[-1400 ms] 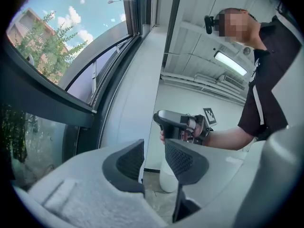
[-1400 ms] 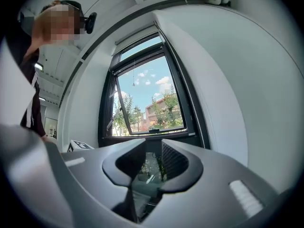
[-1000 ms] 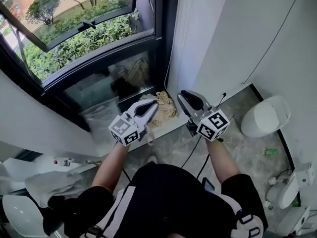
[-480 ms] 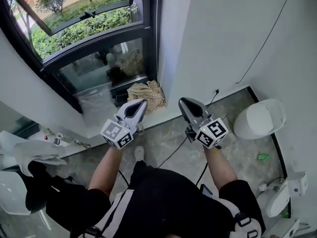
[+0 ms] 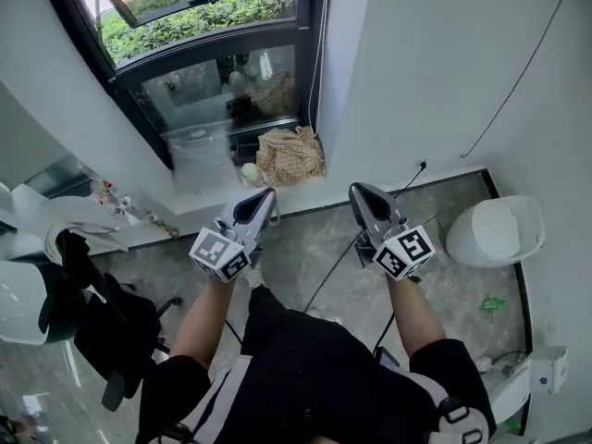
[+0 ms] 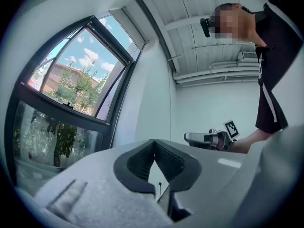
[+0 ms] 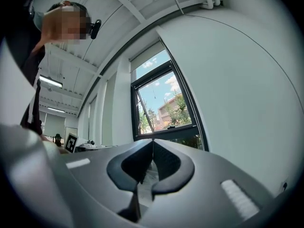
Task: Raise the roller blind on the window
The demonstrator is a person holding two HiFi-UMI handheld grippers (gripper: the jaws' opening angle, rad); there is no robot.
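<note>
The roller blind [image 7: 148, 55] shows as a pale strip across the top of the window [image 7: 164, 103] — most of the glass is bare, with trees and sky beyond. Facing the window and well apart from it, the left gripper [image 5: 264, 195] has its jaws closed with nothing between them. The right gripper [image 5: 361, 191] (beside it, nearer the window's right edge) has just brought its jaws together, also empty. A woven bag [image 5: 289, 154] lies on the floor below the window.
</note>
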